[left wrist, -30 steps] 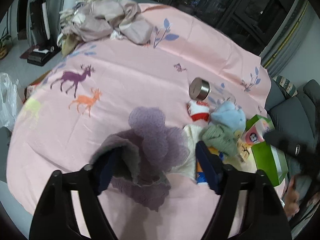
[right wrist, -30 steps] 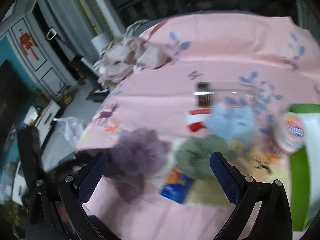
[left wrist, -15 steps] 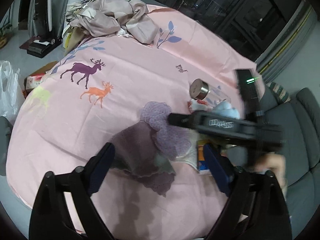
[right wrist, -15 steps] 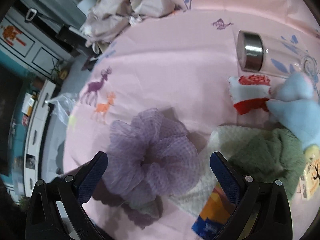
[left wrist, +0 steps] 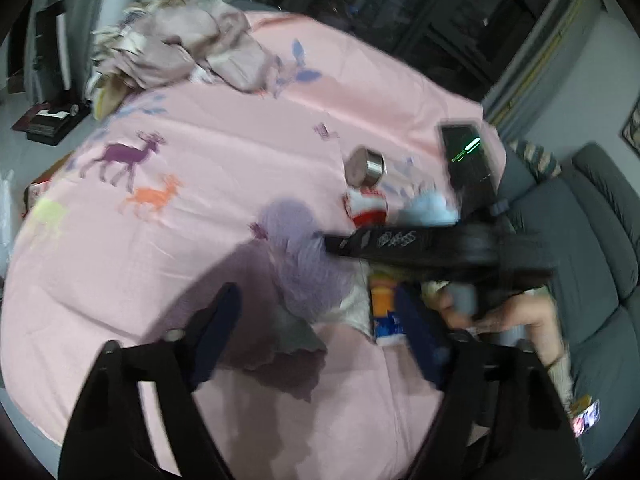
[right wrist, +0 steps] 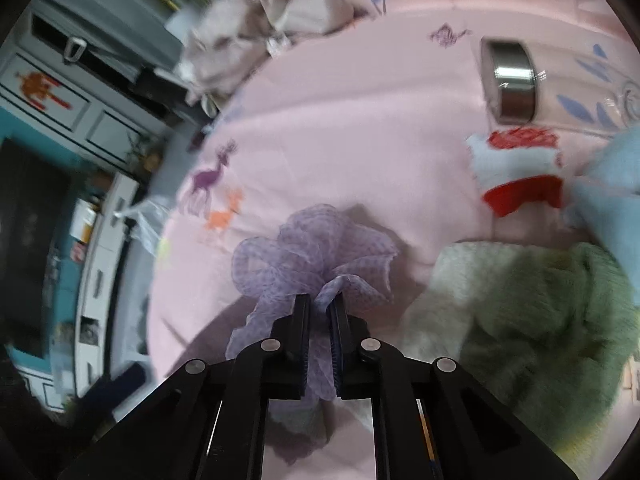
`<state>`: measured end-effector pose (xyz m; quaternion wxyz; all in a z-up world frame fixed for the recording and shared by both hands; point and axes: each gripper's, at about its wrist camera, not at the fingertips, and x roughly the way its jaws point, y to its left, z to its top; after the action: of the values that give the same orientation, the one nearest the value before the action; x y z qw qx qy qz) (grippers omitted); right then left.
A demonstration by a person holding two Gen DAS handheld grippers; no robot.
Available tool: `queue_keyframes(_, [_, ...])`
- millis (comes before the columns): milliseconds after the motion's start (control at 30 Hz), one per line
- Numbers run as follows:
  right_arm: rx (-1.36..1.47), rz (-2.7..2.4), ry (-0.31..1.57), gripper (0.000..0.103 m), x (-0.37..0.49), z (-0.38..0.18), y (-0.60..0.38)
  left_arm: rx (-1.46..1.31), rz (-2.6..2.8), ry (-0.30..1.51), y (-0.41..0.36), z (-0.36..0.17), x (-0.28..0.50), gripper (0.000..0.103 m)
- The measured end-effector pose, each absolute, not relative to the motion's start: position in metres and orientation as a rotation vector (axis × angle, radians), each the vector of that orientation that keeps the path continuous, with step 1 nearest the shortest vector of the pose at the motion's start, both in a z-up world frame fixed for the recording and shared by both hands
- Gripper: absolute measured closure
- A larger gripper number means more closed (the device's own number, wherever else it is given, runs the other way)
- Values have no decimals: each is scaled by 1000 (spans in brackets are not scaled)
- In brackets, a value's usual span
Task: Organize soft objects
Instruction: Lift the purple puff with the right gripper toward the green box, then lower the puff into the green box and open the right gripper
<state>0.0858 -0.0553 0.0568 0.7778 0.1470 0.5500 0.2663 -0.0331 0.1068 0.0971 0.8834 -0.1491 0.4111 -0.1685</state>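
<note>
A lilac mesh scrunchie lies on the pink bedsheet. My right gripper is shut on its near edge, with folds pinched between the pads. In the left wrist view the right gripper's black body reaches across from the right onto the scrunchie. My left gripper hovers over a purple-grey cloth. Its jaws are closing, with the cloth lying between the fingers and no pad pressing on it. A fuzzy green cloth and a white towel lie to the right.
A red and white soft item, a light blue plush and a metal-capped bottle lie further back. Crumpled clothes are piled at the far edge. A grey sofa stands to the right, and a hand holds the right gripper.
The right gripper came down over the scrunchie and shut on it. The left gripper's fingers widened, then narrowed again, over the purple-grey cloth.
</note>
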Motion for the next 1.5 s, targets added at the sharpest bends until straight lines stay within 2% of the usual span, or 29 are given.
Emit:
queue_keyframes(267, [406, 612, 1036, 93, 49, 95, -107, -206, -402, 849, 59, 89, -23, 68])
queue_keyframes(333, [410, 600, 995, 93, 36, 105, -120, -198, -416, 820, 49, 95, -26, 80])
queue_keyframes(400, [411, 576, 963, 93, 26, 110, -130, -212, -444, 802, 39, 104, -28, 86])
queue_keyframes(500, [431, 540, 891, 93, 11, 125, -158, -197, -481, 774, 14, 118, -32, 90])
queue_keyframes(967, [560, 246, 627, 93, -43, 154, -318, -18, -700, 720, -154, 156, -38, 91])
queue_keyframes(1500, [683, -60, 660, 92, -53, 109, -430, 103, -813, 858, -283, 113, -42, 91])
